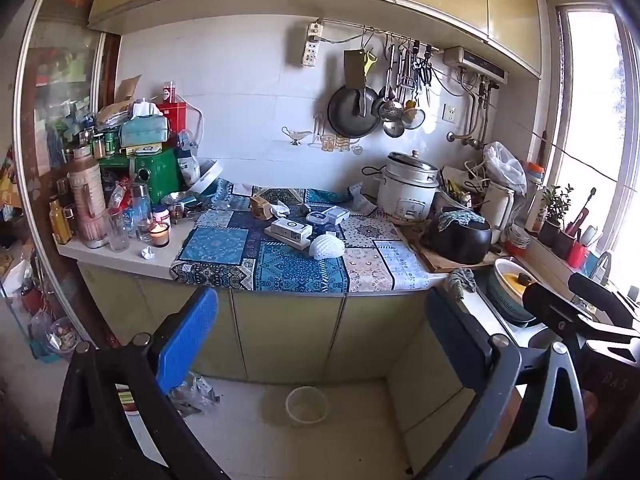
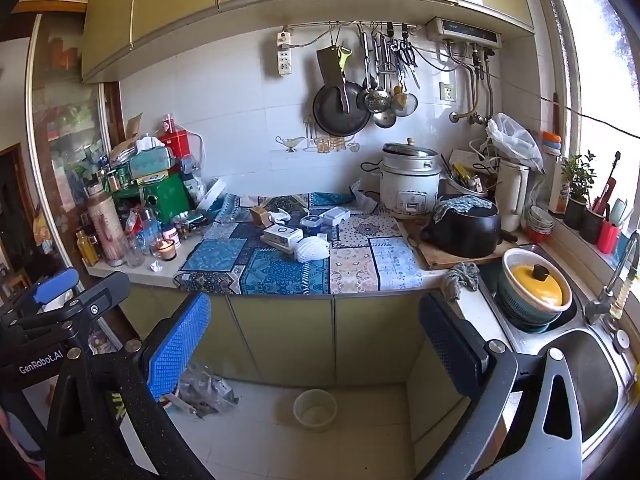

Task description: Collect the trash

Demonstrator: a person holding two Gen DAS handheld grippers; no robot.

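Note:
Both grippers hang in front of the kitchen counter, well short of it and apart from everything on it. My left gripper (image 1: 320, 304) is open and empty, and so is my right gripper (image 2: 314, 308). On the patterned cloth (image 1: 288, 268) lie a white foam net (image 1: 327, 246) (image 2: 313, 249), a crumpled tissue (image 1: 282, 209) (image 2: 280, 215), a scrap of brown cardboard (image 1: 260, 205) and small boxes (image 1: 290, 230). A crumpled paper ball (image 1: 148, 253) (image 2: 156, 267) sits on the bare counter by a lit candle (image 1: 159, 233). On the floor are a crumpled plastic bag (image 2: 204, 394) and a white round container (image 2: 315, 409).
Bottles, jars and tins crowd the counter's left end (image 1: 92, 200). A rice cooker (image 2: 408, 184) and a black pot (image 2: 466, 232) stand to the right. A sink (image 2: 596, 384) with a yellow-lidded pot (image 2: 536, 280) in a basin is at the far right. Utensils hang on the wall.

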